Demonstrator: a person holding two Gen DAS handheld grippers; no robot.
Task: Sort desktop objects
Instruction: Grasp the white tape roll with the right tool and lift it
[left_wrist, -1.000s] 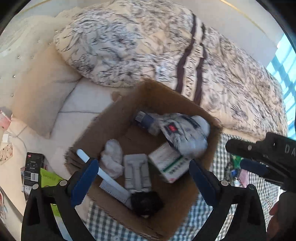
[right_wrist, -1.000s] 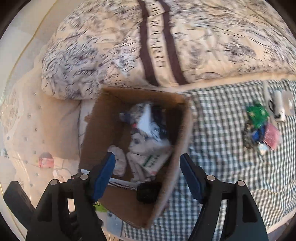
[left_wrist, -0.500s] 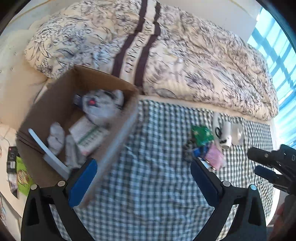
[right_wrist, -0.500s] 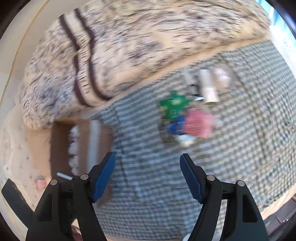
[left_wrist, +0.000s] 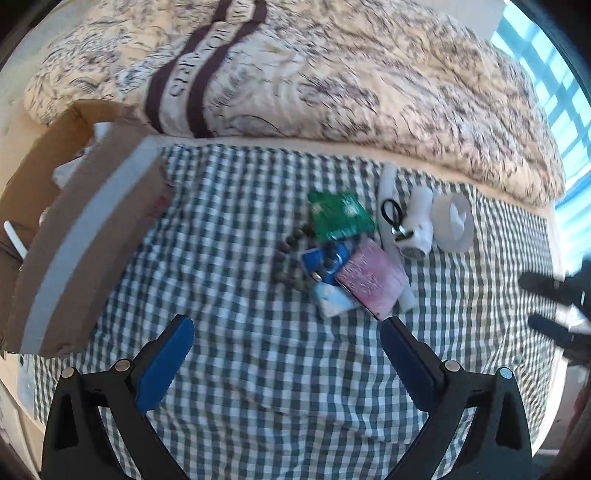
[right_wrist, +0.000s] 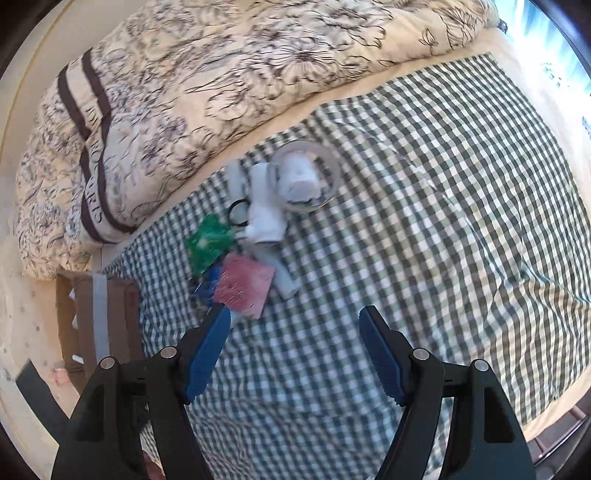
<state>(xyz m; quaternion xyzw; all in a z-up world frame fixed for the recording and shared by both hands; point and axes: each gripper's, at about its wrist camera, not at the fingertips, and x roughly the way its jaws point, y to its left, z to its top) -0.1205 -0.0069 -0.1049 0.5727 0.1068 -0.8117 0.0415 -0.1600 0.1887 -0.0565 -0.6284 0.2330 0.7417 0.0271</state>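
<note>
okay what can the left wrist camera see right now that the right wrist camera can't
Only the left wrist view shows the string of dark beads, the light blue packet and the right hand-held gripper at its edge. Only the right wrist view shows the checked cloth's far right stretch. Both show the cardboard box, green packet, pink pouch, tape roll and floral duvet.

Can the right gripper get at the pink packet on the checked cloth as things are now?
Probably yes. The right gripper is open and empty, and the pink packet lies on top of the pile just ahead of its left finger, with nothing over it.
</note>
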